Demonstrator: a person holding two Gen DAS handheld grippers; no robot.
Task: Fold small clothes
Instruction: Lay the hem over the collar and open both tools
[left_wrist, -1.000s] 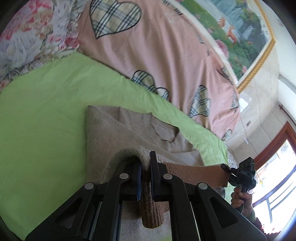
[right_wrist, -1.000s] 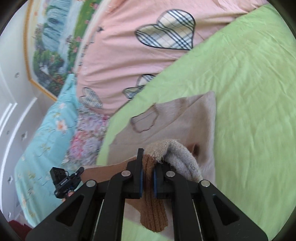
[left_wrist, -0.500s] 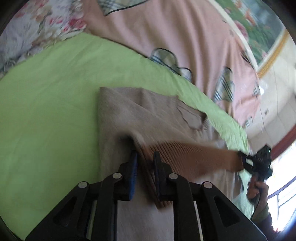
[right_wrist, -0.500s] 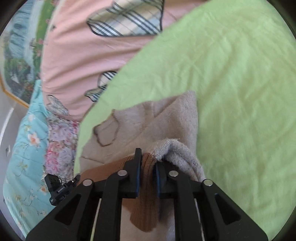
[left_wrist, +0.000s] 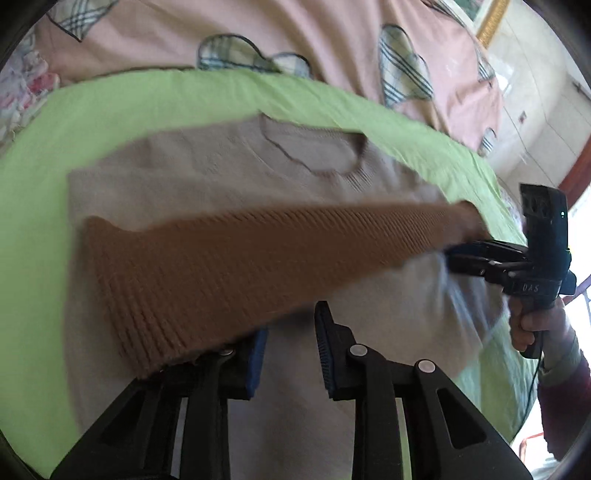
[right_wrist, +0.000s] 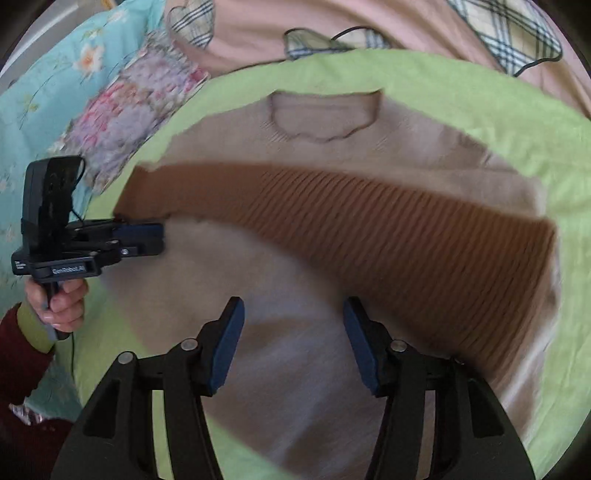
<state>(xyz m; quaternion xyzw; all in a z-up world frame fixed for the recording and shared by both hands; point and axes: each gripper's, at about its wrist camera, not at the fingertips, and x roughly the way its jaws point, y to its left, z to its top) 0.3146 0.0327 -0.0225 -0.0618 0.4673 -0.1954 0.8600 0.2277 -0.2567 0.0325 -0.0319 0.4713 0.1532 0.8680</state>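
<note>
Sweater (right_wrist: 314, 369): beige fine knit, matt, soft; hem band (left_wrist: 240, 258) brown, coarse ribbed knit. Bed sheet (left_wrist: 110, 107): green woven cloth, smooth, matt. Quilt (left_wrist: 314, 33) at 12 o'clock: pink cotton-like cloth, plaid hearts. Left tool (left_wrist: 291, 350): black matt plastic, blue ridged pads (left_wrist: 325, 343), metal pins.

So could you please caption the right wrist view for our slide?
Open right tool above a beige sweater, brown ribbed hem folded across it.

Black hand-held gripper (right_wrist: 291, 347), blue pads (right_wrist: 225, 350), silver screws.

beige sweater (right_wrist: 314, 369), brown ribbed hem (right_wrist: 406, 243), green sheet (left_wrist: 110, 107)
</note>
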